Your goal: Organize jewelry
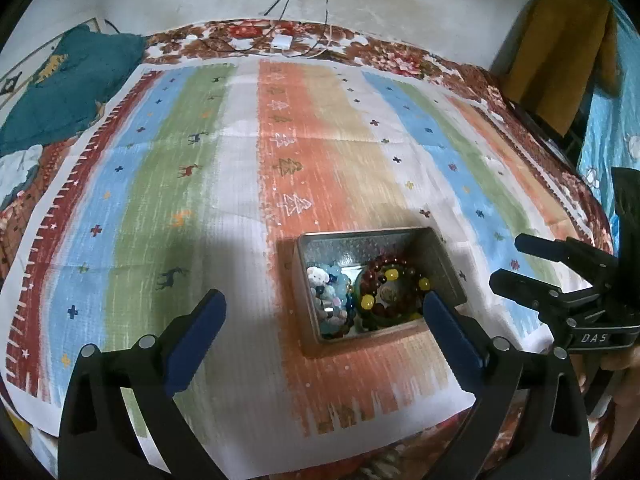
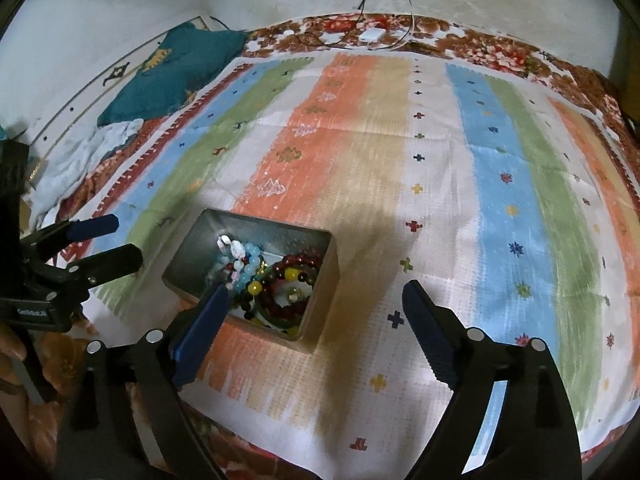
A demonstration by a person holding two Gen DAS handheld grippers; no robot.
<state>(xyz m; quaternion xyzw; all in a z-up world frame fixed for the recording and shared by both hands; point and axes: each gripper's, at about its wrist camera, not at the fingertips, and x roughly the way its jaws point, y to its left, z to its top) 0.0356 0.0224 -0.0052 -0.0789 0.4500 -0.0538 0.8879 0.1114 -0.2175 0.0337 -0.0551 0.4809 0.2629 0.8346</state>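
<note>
A grey metal tin [image 1: 376, 286] sits open on a striped cloth [image 1: 240, 160] spread over a floral bedcover [image 1: 400, 60]. In the left wrist view the tin lies low and right of centre, at about 5 o'clock; in the right wrist view it lies at about 7 o'clock.

Contents of the tin: a dark red bead bracelet [image 1: 394, 286] with yellow beads occupies the right half, and a pile of pale blue and white beads [image 1: 330, 300] occupies the left half. Both rest on the tin floor.

The left gripper [image 1: 324, 312] has its tongs spread wide and holds nothing; its right fingertip overlaps the tin's near right corner in the view, contact not determinable. The right gripper [image 2: 314, 304] is likewise spread and empty, its left fingertip over the tin's near rim.

A teal cushion [image 2: 176, 68] lies at 10 o'clock in the right wrist view. A white adapter [image 2: 370, 35] with cables lies at 12 o'clock.
</note>
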